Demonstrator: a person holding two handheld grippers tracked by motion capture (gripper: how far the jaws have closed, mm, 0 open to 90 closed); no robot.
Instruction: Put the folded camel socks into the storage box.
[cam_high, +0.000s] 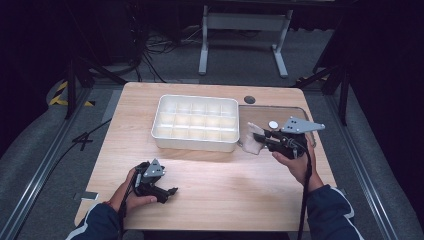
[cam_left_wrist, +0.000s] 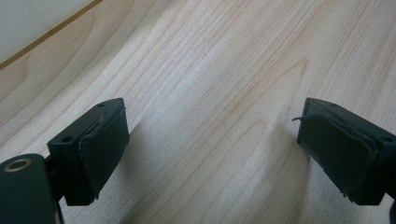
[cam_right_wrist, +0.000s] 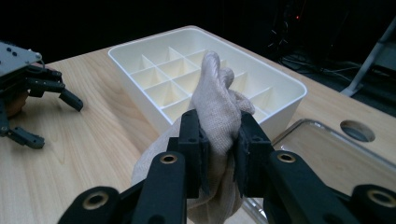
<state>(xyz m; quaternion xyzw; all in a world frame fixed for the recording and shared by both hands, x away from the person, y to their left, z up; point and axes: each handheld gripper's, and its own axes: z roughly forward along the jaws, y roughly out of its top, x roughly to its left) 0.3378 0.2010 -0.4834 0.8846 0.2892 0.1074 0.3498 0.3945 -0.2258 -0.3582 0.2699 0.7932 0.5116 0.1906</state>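
The right gripper (cam_right_wrist: 219, 154) is pinching a bunched white glove (cam_right_wrist: 217, 107) between its jaws beside the divided tray (cam_right_wrist: 280, 100); loose cloth below risks snagging; the left gripper (cam_left_wrist: 212, 149) is resting wide, holding nothing.

We can't ID small white round item (cam_high: 273, 124) on clear tray; off-white knit cloth (cam_right_wrist: 215, 126) lower end cut off by frame btm.
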